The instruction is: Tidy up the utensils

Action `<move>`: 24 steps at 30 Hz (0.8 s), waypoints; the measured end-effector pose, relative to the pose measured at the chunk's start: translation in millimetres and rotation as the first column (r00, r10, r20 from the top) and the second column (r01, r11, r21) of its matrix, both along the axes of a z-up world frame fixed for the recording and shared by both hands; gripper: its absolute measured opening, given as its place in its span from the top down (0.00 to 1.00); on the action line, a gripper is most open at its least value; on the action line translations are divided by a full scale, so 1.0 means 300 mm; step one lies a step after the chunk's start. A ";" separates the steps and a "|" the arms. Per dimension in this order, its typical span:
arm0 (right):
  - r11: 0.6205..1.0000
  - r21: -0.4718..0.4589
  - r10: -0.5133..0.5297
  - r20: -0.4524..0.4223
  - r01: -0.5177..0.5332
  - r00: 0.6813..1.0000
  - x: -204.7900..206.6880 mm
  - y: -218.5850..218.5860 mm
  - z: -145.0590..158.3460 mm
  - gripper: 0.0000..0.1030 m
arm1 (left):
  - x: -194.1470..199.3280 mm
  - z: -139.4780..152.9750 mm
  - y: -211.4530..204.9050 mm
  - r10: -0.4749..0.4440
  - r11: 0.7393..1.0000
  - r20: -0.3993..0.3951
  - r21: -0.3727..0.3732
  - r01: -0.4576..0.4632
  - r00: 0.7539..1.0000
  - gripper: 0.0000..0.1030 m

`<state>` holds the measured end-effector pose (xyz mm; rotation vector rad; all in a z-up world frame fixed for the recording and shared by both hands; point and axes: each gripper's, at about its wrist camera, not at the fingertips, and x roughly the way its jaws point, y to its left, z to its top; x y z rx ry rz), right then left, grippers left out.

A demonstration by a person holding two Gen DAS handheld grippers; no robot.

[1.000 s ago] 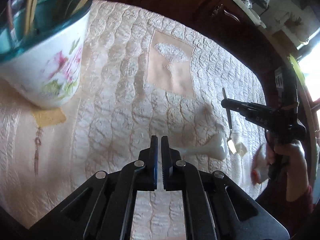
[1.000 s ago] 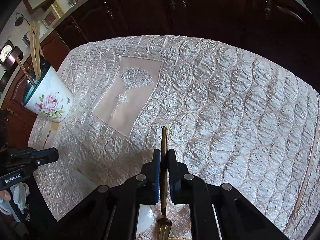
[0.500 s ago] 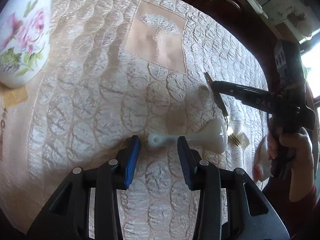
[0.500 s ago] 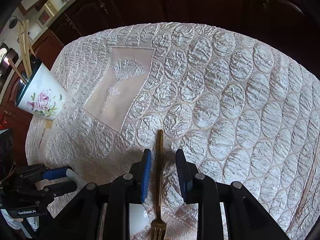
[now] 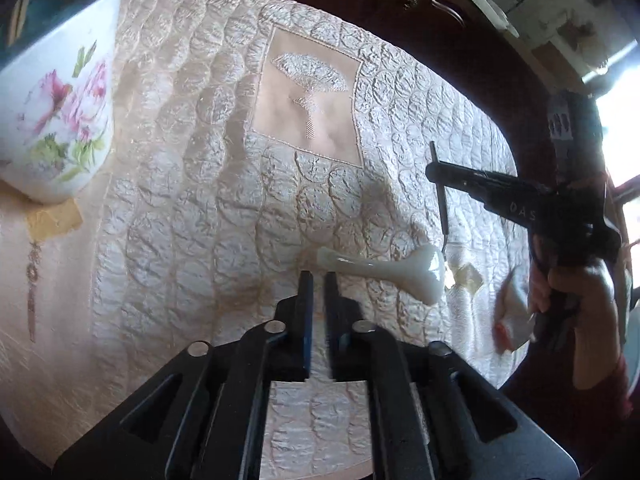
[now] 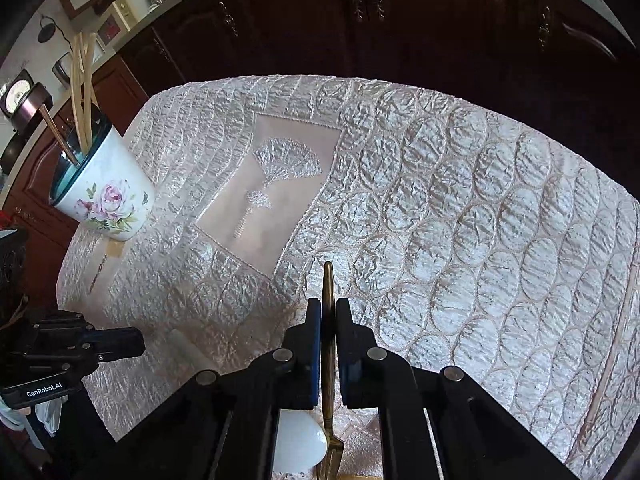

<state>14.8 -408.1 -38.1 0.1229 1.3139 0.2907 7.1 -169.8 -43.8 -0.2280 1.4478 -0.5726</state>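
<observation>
Right claw [image 6: 328, 312] clamped on a brass fork [image 6: 328, 360], pads tight on the mid-handle; handle end points away across the quilted cloth [image 6: 460, 220], tines hang back under the claw body. It opened briefly and has just closed on the fork again.

Left claw [image 5: 316, 280] has just been closing. Jaws now stand a narrow gap apart, nothing between them.

White spoon [image 5: 384, 270] is the landmark. It lies flat on the cloth, handle tip just beyond the left claw's fingertips and slightly to its right. Long axis runs crosswise to the claw's line, bowl end toward the right claw and touching the fork in the right wrist view. Left claw is nearer the handle tip.

Judgement: the jaws missed the handle, so they must open and shift right.

Floral cup [image 6: 104, 196], holding chopsticks [image 6: 82, 92], stands well left of the spoon. The cloth between them is bare, and the counter edge is far off.
</observation>
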 end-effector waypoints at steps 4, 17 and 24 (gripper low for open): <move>1.000 -0.017 -0.007 0.007 0.007 1.000 -0.016 -0.032 0.018 0.94 | -0.004 -0.038 -0.009 0.093 0.995 -0.055 -0.028 -0.094 0.994 0.61; 0.995 0.048 -0.087 0.032 0.085 0.996 -0.062 -0.158 0.060 0.94 | 0.014 -0.070 -0.180 -0.021 0.999 0.023 0.026 0.020 1.000 0.89; 0.995 0.049 -0.096 0.094 0.092 0.991 -0.100 -0.176 0.154 0.94 | 0.035 0.049 -0.088 -0.039 0.999 0.095 0.023 0.037 0.995 1.00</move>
